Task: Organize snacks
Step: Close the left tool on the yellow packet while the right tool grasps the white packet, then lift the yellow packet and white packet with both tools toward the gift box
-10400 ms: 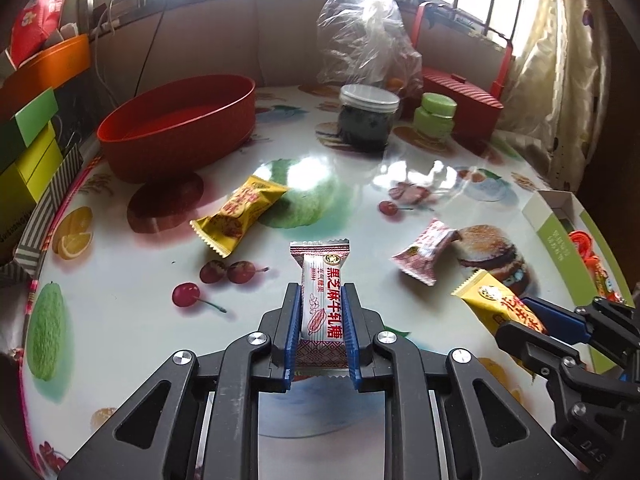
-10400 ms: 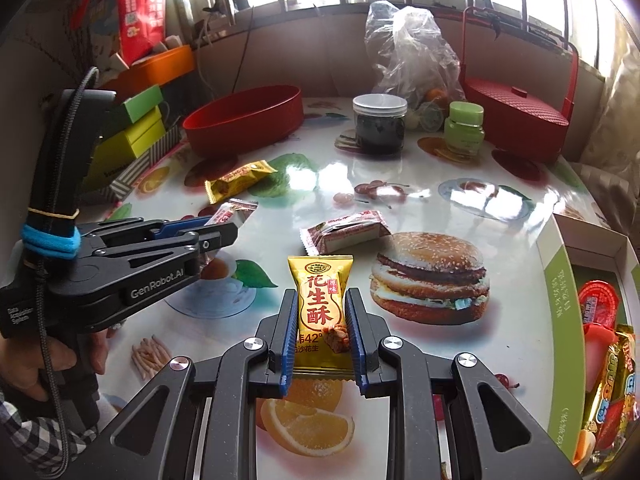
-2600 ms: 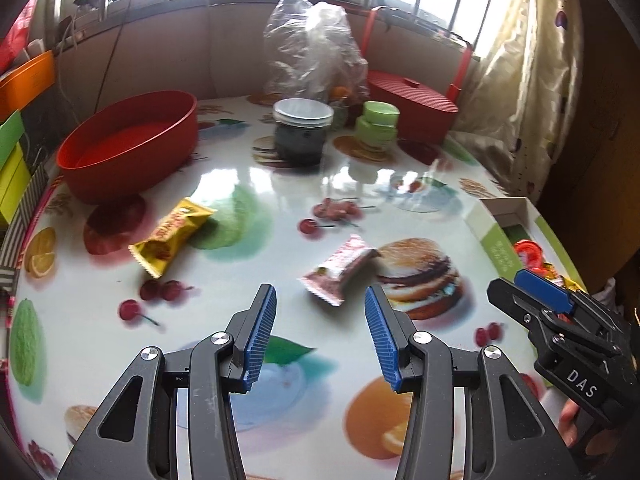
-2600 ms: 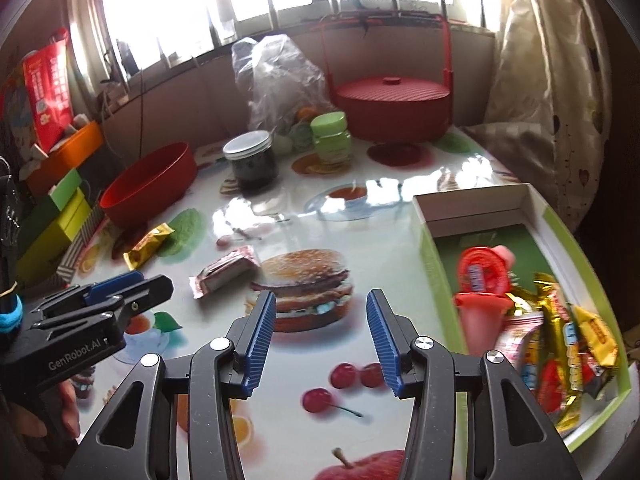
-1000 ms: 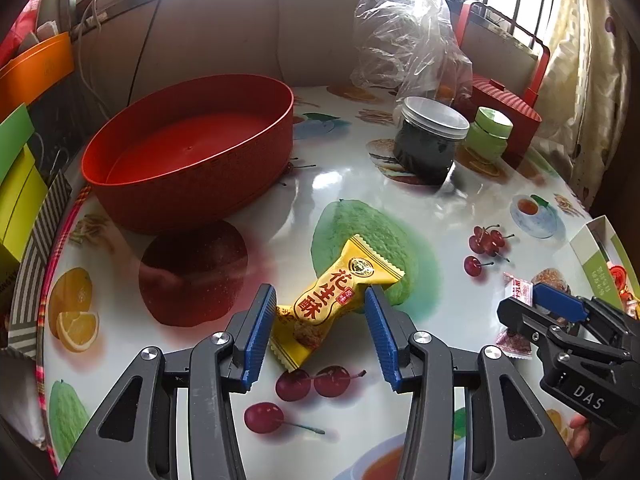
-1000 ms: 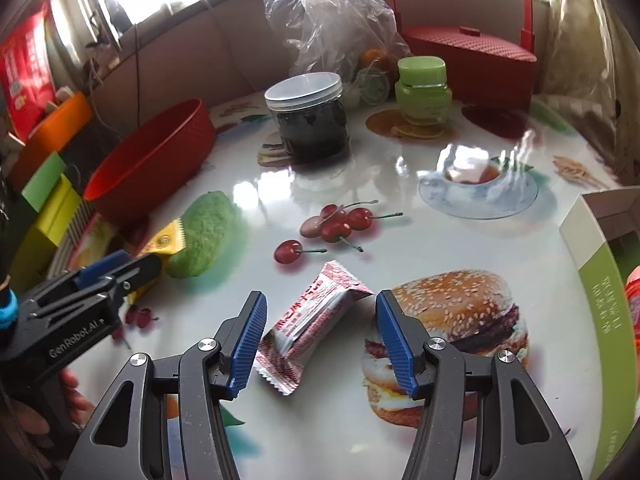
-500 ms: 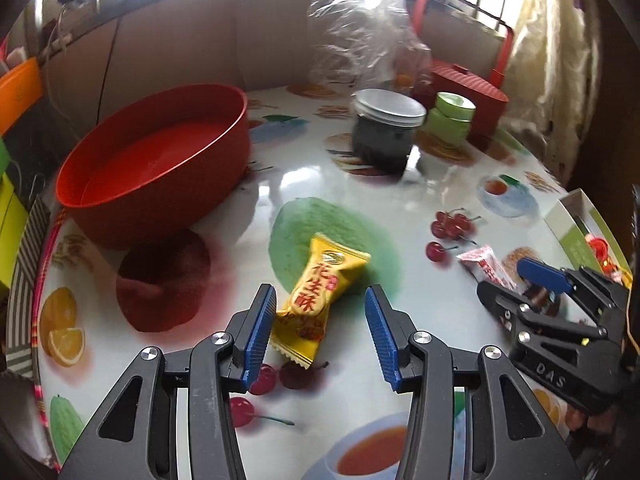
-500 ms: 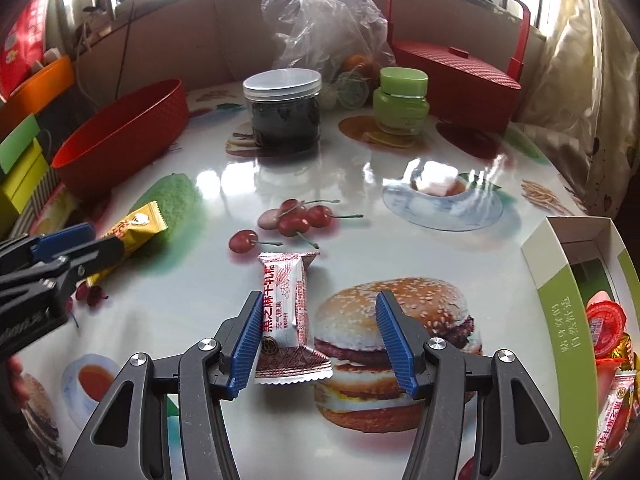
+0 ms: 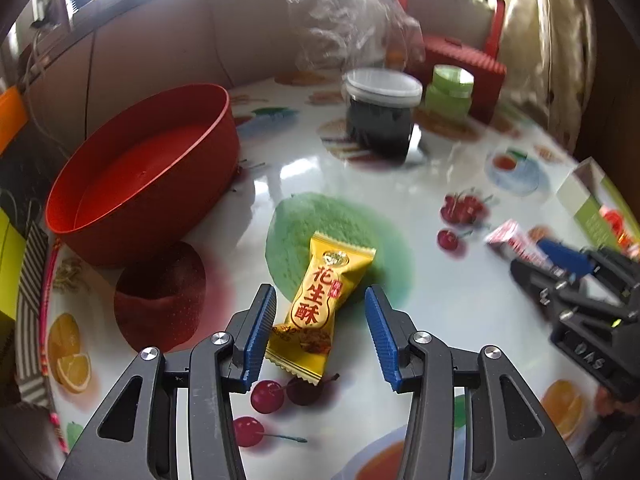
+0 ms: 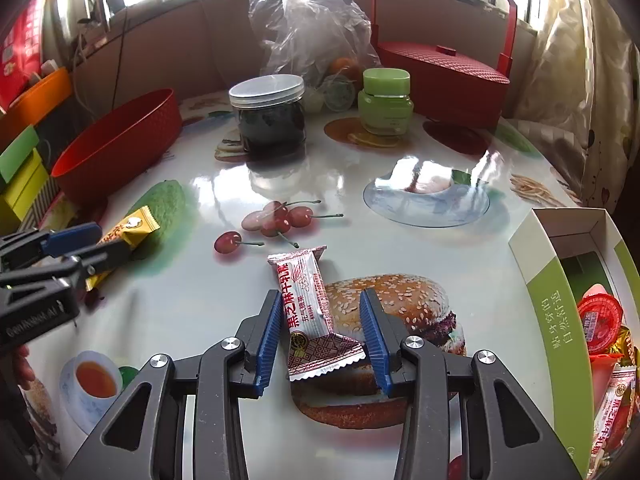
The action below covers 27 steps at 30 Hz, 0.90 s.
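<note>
Left gripper [image 9: 320, 330] jaws spread, straddled glossy yellow sachet [image 9: 319, 308]. Right gripper [image 10: 320, 332] likewise spread around crimped pink wrapper [image 10: 310, 312]; bare glossy tabletop [image 10: 192, 280] between.

Red bowl [image 9: 140, 172], dark lidded jar [image 10: 272, 120], green jar [image 10: 386, 102], red handled basket [image 10: 440, 68], crumpled plastic bag [image 10: 308, 16].

The left gripper [image 9: 320, 334] brackets a yellow snack packet [image 9: 320, 307], its fingers [image 9: 260, 330] spread wide.
</note>
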Tool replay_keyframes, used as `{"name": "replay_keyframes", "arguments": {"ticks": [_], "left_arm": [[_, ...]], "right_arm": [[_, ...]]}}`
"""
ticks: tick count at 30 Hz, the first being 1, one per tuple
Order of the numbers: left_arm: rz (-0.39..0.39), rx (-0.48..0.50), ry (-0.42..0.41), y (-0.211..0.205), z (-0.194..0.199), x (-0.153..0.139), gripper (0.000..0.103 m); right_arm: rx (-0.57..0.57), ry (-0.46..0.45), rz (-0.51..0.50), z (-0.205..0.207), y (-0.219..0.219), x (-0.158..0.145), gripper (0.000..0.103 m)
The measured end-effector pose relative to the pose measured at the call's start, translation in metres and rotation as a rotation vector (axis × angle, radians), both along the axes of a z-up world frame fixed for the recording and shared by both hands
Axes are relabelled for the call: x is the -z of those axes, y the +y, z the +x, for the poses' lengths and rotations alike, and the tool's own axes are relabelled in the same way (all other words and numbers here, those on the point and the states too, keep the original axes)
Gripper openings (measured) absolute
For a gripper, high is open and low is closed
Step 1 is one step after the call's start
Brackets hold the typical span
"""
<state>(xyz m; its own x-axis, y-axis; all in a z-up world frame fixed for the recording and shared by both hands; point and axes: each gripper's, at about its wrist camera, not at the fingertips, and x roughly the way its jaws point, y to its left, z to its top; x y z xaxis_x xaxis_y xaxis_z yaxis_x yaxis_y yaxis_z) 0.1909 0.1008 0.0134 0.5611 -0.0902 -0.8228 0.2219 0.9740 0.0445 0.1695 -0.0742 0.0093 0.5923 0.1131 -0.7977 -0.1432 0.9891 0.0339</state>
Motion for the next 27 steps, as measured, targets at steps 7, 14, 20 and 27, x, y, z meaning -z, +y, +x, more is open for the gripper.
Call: {"name": "replay_keyframes", "arguments": {"ticks": [7, 14, 20, 27], "left_arm": [[-0.015, -0.031, 0.012, 0.0009, 0.0027, 0.0047, 0.048], [-0.034, -0.059, 0.005, 0.0015, 0.0061, 0.0055, 0.048], [-0.043, -0.086, -0.006, 0.0036, 0.0053, 0.0049, 0.035], [-0.052, -0.102, -0.016, 0.0023, 0.0029, 0.0045, 0.026]], "right_arm": [[0.001, 0.001, 0.011, 0.0002, -0.0008, 0.0001, 0.039], [0.003, 0.000, 0.009, 0.0001, -0.0014, 0.0000, 0.037], [0.011, 0.001, 0.009, 0.0008, -0.0037, -0.0009, 0.028], [0.021, 0.001, 0.014, -0.0011, -0.0079, -0.0017, 0.022]]}}
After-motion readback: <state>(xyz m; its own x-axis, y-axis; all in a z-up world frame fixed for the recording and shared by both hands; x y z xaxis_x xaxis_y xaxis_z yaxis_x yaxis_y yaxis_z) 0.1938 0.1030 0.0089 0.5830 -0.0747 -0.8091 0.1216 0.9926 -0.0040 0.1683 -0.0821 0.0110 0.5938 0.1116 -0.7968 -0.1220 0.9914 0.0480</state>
